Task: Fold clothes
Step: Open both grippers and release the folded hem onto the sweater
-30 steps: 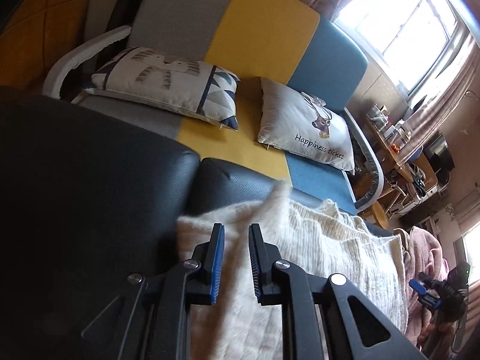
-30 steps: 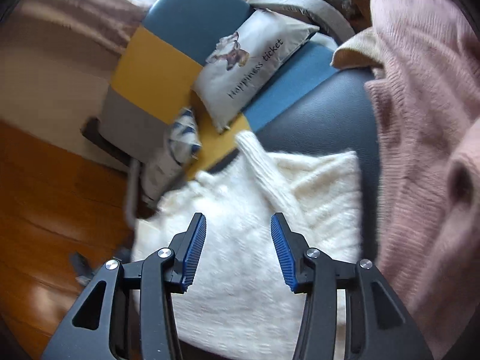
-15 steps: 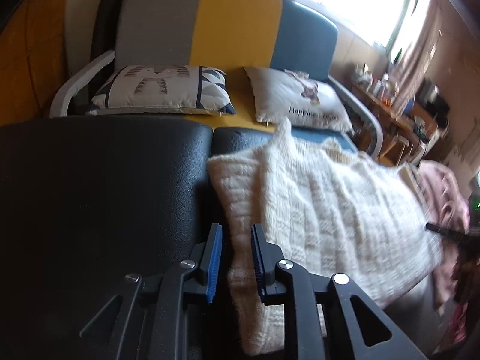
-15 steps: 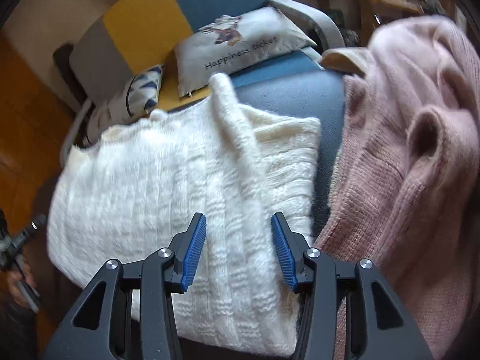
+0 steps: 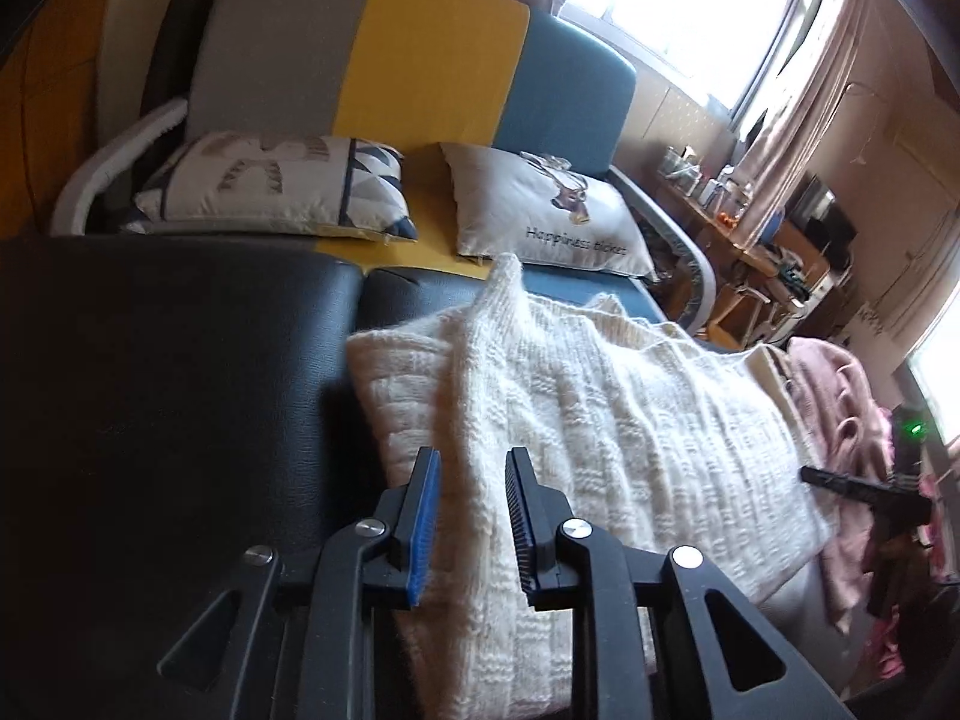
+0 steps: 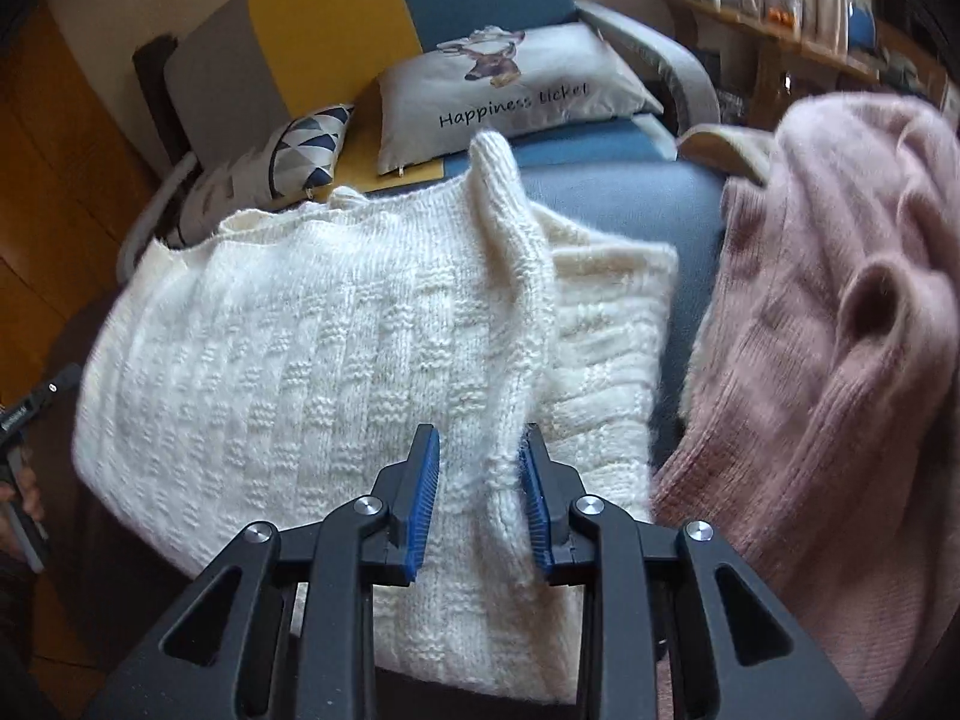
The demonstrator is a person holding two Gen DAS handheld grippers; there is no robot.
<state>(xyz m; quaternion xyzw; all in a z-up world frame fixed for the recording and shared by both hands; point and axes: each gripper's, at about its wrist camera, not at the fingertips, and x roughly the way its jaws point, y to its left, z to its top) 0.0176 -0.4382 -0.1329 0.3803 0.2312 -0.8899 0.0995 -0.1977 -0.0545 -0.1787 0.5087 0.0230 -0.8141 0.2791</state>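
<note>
Left gripper jaws just widened, parted, straddling the near edge of the cream sweater without pressing it. Only the right view shows the right gripper jaws just narrowed, blue pads touching the sweater's raised fold; pink sweater to its right.

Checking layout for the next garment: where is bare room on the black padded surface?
The black padded surface lies bare left of the cream knitted sweater, up to the sofa's patterned cushion. Right is crowded: a pink fuzzy garment leaves only a narrow dark strip beside the sweater.
</note>
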